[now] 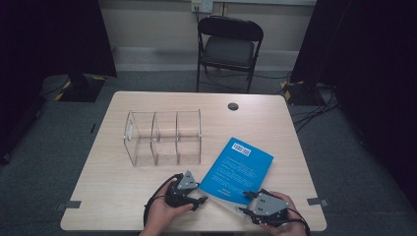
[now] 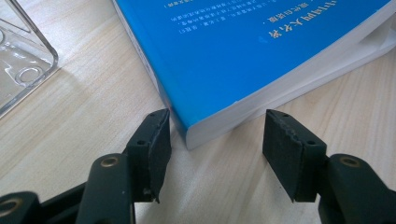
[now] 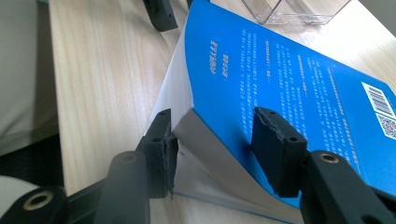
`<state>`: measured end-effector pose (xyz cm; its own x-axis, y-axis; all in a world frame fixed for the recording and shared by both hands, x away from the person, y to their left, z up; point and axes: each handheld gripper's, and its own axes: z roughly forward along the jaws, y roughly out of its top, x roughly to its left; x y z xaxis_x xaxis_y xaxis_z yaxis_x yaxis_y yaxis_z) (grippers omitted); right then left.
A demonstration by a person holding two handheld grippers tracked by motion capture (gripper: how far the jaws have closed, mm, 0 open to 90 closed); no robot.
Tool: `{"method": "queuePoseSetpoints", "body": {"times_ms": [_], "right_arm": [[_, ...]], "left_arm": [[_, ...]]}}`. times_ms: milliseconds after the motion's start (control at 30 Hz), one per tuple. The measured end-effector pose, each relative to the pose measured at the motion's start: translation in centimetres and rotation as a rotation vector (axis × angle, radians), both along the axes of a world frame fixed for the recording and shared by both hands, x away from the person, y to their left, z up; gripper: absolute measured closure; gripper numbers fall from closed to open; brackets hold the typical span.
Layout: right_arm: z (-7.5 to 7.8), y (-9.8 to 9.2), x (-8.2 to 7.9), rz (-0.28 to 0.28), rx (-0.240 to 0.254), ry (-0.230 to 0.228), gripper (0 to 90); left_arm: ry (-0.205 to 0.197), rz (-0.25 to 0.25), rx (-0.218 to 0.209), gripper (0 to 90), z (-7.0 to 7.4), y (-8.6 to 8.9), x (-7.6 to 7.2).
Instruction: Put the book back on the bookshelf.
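High view: wooden table (image 1: 123,196); clear three-bay acrylic organiser (image 1: 164,137) at centre-left; blue book (image 1: 236,169), back cover up, to its right near the front edge. Left gripper (image 1: 200,200) at the book's near-left corner; right gripper (image 1: 247,202) at its near edge. Left gripper view: jaws part open, straddling the book's corner (image 2: 196,126) without pressing it. Right gripper view: jaws part closed across the book's raised edge (image 3: 210,135), one pad under the pages, one over the cover; firmness of grip not determinable.
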<state>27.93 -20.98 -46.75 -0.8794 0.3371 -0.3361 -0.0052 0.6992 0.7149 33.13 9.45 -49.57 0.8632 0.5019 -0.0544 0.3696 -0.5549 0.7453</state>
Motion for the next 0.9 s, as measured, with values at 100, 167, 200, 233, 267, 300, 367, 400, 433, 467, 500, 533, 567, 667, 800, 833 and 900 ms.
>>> {"method": "queuePoseSetpoints", "body": {"times_ms": [100, 167, 200, 233, 267, 300, 367, 400, 433, 467, 500, 533, 567, 667, 800, 833, 900], "right_arm": [[0.0, -0.1, 0.0, 0.005, -0.002, 0.01, 51.7], [0.0, -0.1, 0.0, 0.008, -0.014, 0.01, 51.8], [0.0, 0.0, 0.0, 0.005, -0.017, 0.013, 52.3], [0.1, 0.0, 0.0, -0.002, -0.014, 0.013, 54.0], [0.2, 0.0, 0.0, -0.012, -0.006, 0.018, 56.3], [0.2, 0.0, 0.0, -0.012, -0.006, 0.018, 56.3], [0.2, 0.0, -0.1, -0.02, -0.005, 0.019, 58.1], [0.3, -0.1, 0.0, -0.029, 0.014, 0.034, 60.4], [0.3, -0.1, 0.0, -0.029, 0.014, 0.034, 60.4], [0.4, -0.2, 0.1, -0.04, 0.037, 0.05, 61.6], [0.4, -0.2, 0.1, -0.04, 0.037, 0.05, 61.6], [0.5, -0.3, 0.1, -0.047, 0.043, 0.057, 62.0], [0.6, -0.3, 0.2, -0.054, 0.053, 0.066, 62.3], [0.8, -0.5, 0.5, -0.079, 0.089, 0.109, 63.2], [1.3, -0.6, 0.7, -0.083, 0.11, 0.126, 63.8], [1.7, -0.8, 1.0, -0.087, 0.134, 0.141, 64.0], [1.9, -0.9, 1.1, -0.084, 0.137, 0.146, 64.1]], "left_arm": [[-0.005, -0.003, -0.007, 42.0, -0.1, 0.0, 0.0], [-0.005, -0.006, -0.006, 41.9, -0.1, 0.0, 0.0], [-0.008, -0.006, -0.003, 41.8, -0.1, -0.1, 0.0], [-0.008, -0.004, -0.005, 41.8, -0.1, -0.1, 0.0], [-0.007, -0.003, -0.006, 41.4, -0.1, -0.1, 0.0], [-0.007, -0.003, -0.006, 41.1, -0.1, -0.1, 0.0], [-0.006, -0.002, -0.008, 40.9, -0.1, -0.1, -0.1], [-0.004, -0.002, -0.011, 40.2, -0.1, -0.1, -0.1], [-0.004, -0.002, -0.011, 39.9, -0.1, -0.1, -0.1], [-0.005, -0.003, -0.007, 39.7, -0.1, -0.1, -0.1], [-0.005, -0.003, -0.007, 39.6, -0.1, -0.1, -0.1], [-0.001, -0.002, 0.007, 39.6, 0.0, 0.0, -0.1], [-0.001, 0.0, 0.003, 39.6, 0.0, 0.0, -0.2], [-0.006, -0.001, 0.005, 39.6, 0.0, 0.3, -0.1], [-0.025, -0.013, 0.013, 35.5, -0.2, 0.5, -0.1], [-0.022, -0.019, 0.016, 32.1, -0.2, 0.5, -0.1], [-0.019, -0.026, 0.007, 28.7, -0.2, 0.5, -0.2]]}}
